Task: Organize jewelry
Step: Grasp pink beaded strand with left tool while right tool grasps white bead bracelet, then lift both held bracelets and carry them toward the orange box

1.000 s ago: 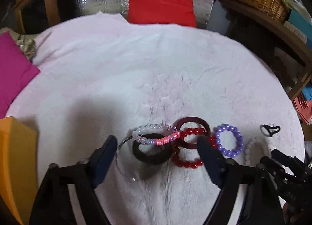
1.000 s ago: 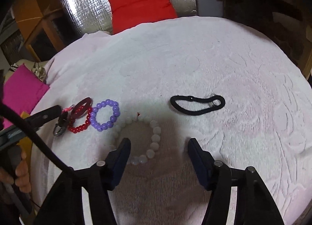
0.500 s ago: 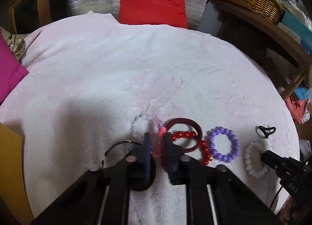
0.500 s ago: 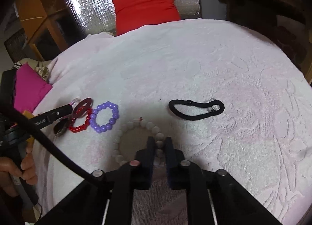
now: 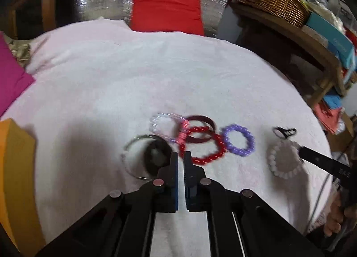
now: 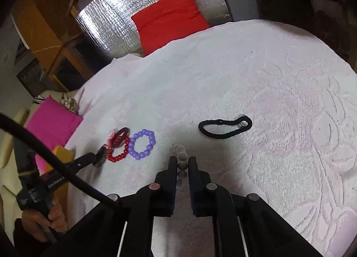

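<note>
Right gripper [image 6: 180,163] pinches the white bead bracelet [image 6: 181,156] between its tips, likely to move it clear. Left gripper [image 5: 180,156] is pressed together at the black ring's [image 5: 156,154] edge; grip unclear. Just beyond, red bead bracelet [image 5: 203,145], purple bead bracelet [image 5: 238,140], overlapped unsorted.

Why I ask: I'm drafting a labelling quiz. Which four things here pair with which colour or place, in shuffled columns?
Things:
1 white bead bracelet
2 hair tie
3 purple bead bracelet
4 cushion

Colour or place:
A black, lying alone
B pinched by the right gripper
C beside the red bead bracelet
D red, against the silver foil

Pairs: 1-B, 2-A, 3-C, 4-D
</note>
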A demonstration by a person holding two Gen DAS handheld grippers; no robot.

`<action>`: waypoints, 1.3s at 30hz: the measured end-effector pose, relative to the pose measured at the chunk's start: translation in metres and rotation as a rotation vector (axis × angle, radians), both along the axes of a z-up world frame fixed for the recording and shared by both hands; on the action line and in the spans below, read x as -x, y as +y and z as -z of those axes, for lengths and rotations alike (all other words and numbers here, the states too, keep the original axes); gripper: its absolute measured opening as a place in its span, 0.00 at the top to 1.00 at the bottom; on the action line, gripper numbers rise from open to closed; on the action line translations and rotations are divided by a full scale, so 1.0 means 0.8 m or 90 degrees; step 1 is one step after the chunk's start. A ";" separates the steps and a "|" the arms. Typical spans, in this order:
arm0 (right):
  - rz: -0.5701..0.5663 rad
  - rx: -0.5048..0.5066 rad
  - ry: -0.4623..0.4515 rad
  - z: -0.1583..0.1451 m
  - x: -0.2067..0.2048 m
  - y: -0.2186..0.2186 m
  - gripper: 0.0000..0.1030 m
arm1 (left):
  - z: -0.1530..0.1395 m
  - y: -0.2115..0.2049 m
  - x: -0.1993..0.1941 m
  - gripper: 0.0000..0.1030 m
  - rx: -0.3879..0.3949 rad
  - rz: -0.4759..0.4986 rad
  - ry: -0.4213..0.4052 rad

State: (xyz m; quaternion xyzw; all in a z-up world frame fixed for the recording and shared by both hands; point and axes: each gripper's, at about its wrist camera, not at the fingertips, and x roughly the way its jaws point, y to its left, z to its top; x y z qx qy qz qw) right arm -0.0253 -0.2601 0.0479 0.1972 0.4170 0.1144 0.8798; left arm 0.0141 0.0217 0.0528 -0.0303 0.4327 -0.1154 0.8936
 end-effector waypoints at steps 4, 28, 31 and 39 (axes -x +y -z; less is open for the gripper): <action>0.005 -0.019 0.008 0.003 0.002 -0.006 0.89 | 0.002 0.005 -0.025 0.67 -0.015 -0.030 0.021; -0.010 -0.077 0.036 0.013 -0.001 -0.019 0.89 | 0.021 -0.027 -0.050 0.92 -0.018 0.034 0.035; -0.010 -0.106 0.030 0.008 0.002 -0.025 0.89 | 0.007 -0.024 -0.026 0.92 0.002 0.042 0.014; -0.015 -0.164 0.005 -0.007 0.013 -0.032 0.89 | -0.017 -0.020 0.036 0.92 0.053 0.070 -0.012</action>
